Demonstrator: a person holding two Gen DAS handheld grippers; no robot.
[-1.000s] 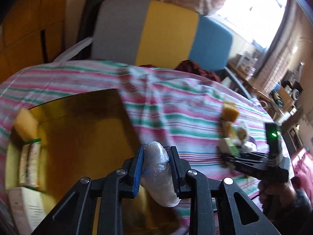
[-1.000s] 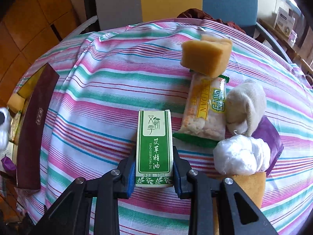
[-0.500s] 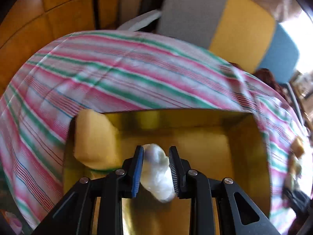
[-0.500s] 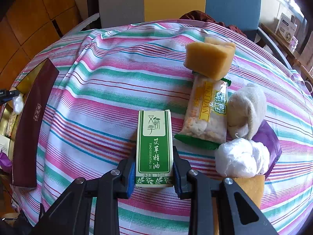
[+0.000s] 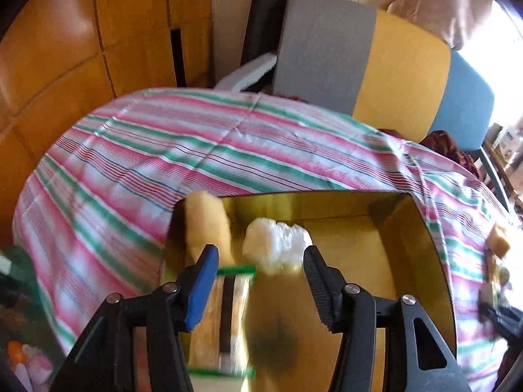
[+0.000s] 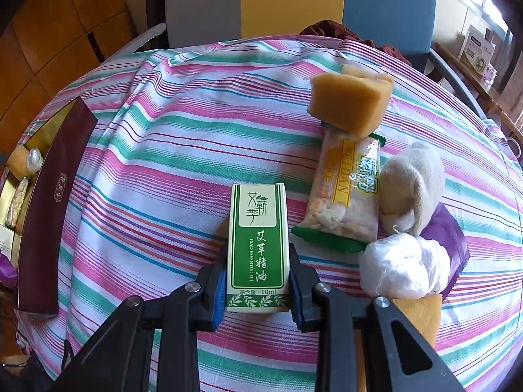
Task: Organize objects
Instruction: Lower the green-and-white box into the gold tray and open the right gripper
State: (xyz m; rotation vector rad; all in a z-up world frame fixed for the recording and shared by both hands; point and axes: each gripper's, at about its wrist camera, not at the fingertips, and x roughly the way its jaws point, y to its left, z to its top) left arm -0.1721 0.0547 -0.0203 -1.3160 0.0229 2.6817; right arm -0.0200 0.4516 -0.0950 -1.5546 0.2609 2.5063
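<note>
Right wrist view: right gripper clamps one green-and-white essential-oil carton lying on the striped tablecloth, near one wrapped snack bar and two yellow sponges. Left gripper hangs spread wide over a gold-lined box, where one white plastic bundle lies loose.

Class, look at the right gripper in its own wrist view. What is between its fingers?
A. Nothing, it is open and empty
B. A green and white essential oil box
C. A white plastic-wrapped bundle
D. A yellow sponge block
B: the right gripper has its jaws closed against both sides of the green and white essential oil box, which lies on the striped tablecloth.
</note>
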